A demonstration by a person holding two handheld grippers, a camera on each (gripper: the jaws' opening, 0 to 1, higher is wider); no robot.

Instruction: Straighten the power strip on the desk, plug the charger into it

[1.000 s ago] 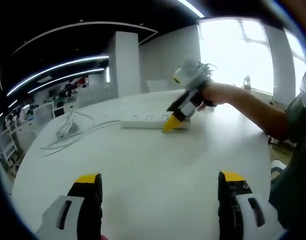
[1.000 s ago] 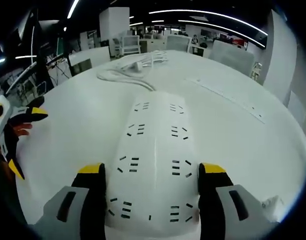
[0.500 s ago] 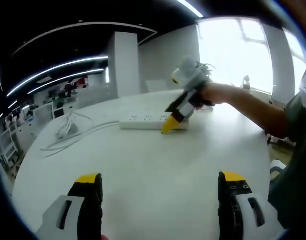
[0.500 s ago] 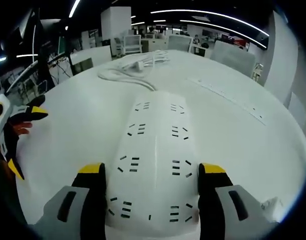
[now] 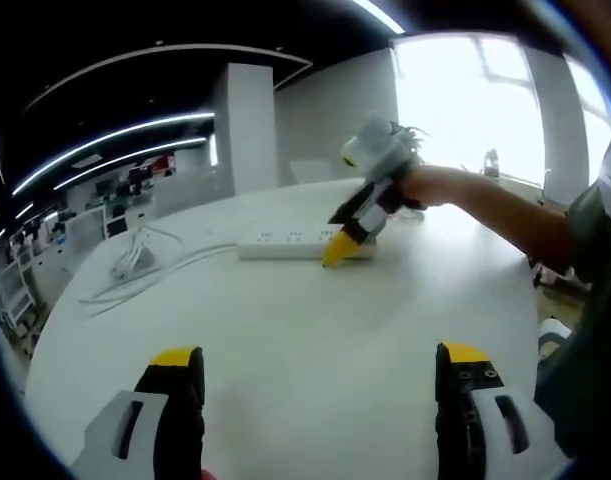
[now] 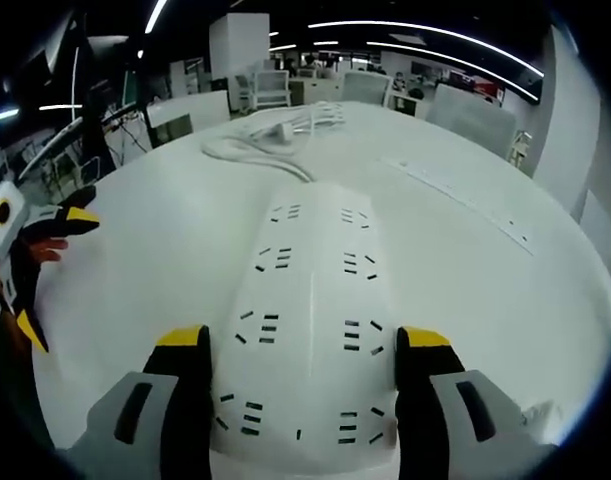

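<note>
Right gripper view: my right gripper (image 6: 301, 350) clamps the long white plastic power strip (image 6: 310, 300) at lower centre; my left gripper (image 5: 312, 365) gapes wide apart.

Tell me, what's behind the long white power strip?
Behind the long white plastic power strip lies a loose coil of white cable on the round white desk. The strip's underside is hidden.
</note>
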